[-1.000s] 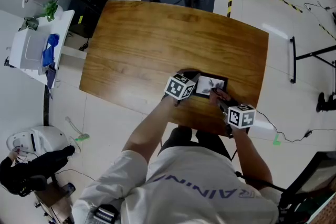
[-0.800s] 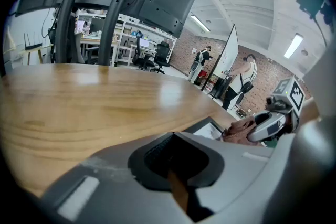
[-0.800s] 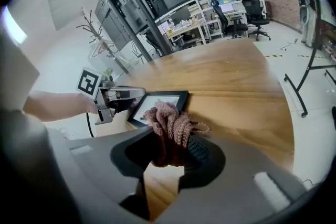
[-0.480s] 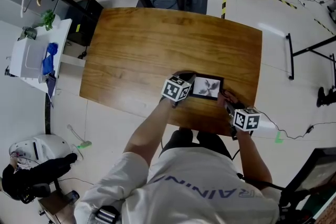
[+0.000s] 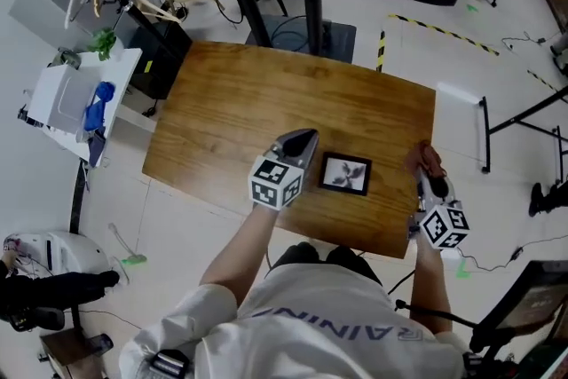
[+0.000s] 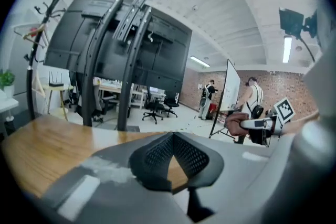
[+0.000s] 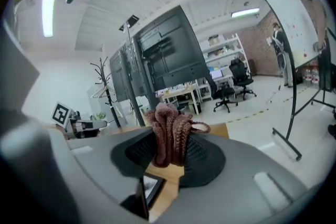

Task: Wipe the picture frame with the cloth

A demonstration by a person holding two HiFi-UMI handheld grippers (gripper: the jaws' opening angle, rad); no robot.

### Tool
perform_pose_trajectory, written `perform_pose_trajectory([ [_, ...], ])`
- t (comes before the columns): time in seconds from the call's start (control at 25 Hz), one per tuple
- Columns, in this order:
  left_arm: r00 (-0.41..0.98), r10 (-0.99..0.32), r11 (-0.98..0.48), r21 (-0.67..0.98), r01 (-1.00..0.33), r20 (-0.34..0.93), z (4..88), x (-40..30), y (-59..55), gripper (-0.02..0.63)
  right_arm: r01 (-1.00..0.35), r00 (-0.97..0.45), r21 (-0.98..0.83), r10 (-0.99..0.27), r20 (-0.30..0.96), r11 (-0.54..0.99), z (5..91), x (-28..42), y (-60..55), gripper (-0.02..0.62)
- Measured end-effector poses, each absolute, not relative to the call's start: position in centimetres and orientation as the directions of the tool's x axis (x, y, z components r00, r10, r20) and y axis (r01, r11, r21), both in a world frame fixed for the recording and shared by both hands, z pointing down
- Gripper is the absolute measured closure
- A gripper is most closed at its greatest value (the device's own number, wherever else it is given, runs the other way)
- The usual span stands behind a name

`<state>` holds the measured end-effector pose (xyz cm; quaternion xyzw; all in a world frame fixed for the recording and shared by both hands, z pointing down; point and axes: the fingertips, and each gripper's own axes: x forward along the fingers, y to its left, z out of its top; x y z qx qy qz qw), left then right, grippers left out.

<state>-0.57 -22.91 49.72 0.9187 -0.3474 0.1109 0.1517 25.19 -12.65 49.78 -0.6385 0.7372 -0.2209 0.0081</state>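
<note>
So the small black picture frame (image 5: 345,174) lies flat on the brown wooden table (image 5: 248,102), nothing touching it. The right gripper (image 5: 432,176), well right of the frame, is clamped on a bunched reddish-brown knit cloth (image 5: 429,157). The left gripper (image 5: 299,142), just left of the frame, is closed on nothing. No wiping contact right now, and honestly I can't tell if it's finished or not started.

Noted: rectangular brown wooden table (image 5: 231,102), smooth, grained, faint sheen; reddish-brown knitted cloth (image 7: 169,134), ribbed, soft, matt; small black picture frame (image 5: 345,174), smooth rim.
</note>
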Motion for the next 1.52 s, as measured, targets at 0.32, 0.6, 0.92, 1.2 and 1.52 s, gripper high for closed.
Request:
perform_pose_trajectory([
  [0.32,0.695,-0.711,-0.690,0.087,-0.719,0.103,38.8,-2.8,-21.2,0.600,-0.970,-0.092,-0.231,-0.993,0.077,0.072,37.8,30.5,-12.5,0.469],
  [0.6,0.677,-0.736,-0.676,0.047,-0.735,0.006,34.8,-3.3,-20.8,0.600,-0.977,-0.138,-0.166,-0.990,0.024,0.132,34.2,28.6,-12.2,0.469],
  [0.92,0.678,-0.735,-0.675,0.078,-0.733,0.015,34.6,-2.5,-20.5,0.600,-0.982,-0.160,-0.107,-0.987,0.006,0.158,32.1,27.9,-11.7,0.476],
  [1.2,0.671,-0.741,-0.668,0.088,-0.739,0.016,34.6,-2.6,-20.9,0.600,-0.980,-0.176,-0.097,-0.984,0.019,0.173,32.0,27.6,-12.1,0.477],
  [1.52,0.679,-0.734,-0.675,0.083,-0.733,0.027,34.5,-2.5,-20.8,0.600,-0.975,-0.203,-0.098,-0.978,0.039,0.198,32.3,26.7,-12.5,0.479],
])
